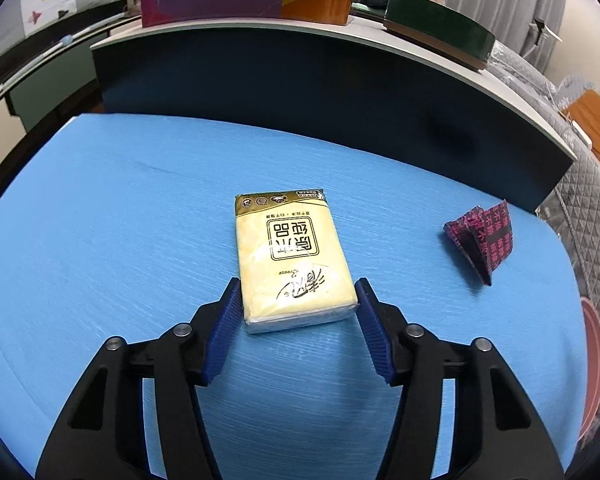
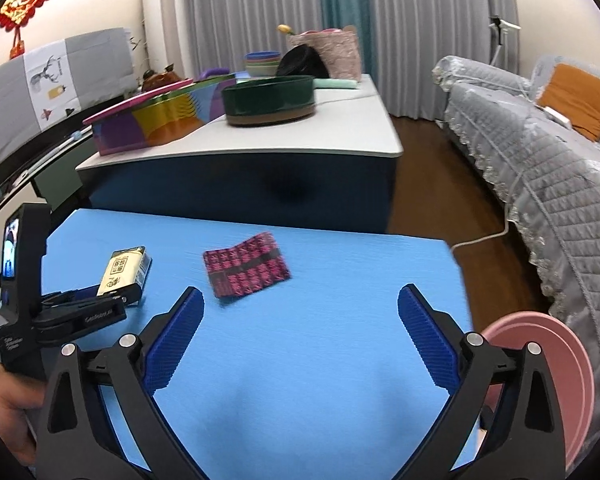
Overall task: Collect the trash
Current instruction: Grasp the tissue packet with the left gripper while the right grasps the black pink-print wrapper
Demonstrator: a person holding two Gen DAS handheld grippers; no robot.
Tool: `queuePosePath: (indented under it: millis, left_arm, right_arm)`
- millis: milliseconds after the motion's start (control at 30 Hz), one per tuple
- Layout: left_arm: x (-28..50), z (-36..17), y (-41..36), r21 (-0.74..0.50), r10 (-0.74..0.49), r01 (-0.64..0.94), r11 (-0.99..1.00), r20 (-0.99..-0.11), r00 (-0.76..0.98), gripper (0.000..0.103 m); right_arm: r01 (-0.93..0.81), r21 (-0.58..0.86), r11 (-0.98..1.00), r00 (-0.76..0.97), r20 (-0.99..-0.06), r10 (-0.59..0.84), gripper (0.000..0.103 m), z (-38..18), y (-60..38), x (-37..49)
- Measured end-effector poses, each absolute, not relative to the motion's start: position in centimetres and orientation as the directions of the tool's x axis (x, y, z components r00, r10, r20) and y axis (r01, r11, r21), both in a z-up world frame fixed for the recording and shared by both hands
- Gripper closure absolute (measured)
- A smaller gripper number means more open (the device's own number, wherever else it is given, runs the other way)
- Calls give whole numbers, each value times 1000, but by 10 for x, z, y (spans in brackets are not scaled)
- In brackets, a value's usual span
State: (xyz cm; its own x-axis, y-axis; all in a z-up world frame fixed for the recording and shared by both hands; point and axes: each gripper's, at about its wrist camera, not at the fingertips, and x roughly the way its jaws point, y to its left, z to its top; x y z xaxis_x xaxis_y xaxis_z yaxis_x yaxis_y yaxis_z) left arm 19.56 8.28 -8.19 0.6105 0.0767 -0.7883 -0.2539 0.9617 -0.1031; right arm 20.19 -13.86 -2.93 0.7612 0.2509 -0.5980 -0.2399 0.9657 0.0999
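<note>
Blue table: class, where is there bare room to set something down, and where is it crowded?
Free: the blue table near the right gripper, below the pink-patterned wrapper; also the far-left stretch beside the tissue pack. Crowded: around the pack, flanked by the left gripper, and the white table behind, loaded with boxes and bowls.

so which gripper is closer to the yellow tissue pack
Left. The left gripper has its open fingers on either side of the tissue pack. The right gripper hovers open further along the blue table, facing the pink wrapper.
</note>
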Motion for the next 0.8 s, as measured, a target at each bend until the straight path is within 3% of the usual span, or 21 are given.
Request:
queuePosePath:
  millis: [367, 800]
  left_arm:
    - [201, -82, 92, -123, 34, -212, 970, -790, 612, 47]
    - [200, -83, 96, -139, 16, -206, 969, -791, 611, 47]
  right_arm:
    - [-312, 105, 944, 640, -711, 291, 5, -67, -96, 262]
    - [-332, 77, 940, 580, -769, 268, 5, -82, -81, 293]
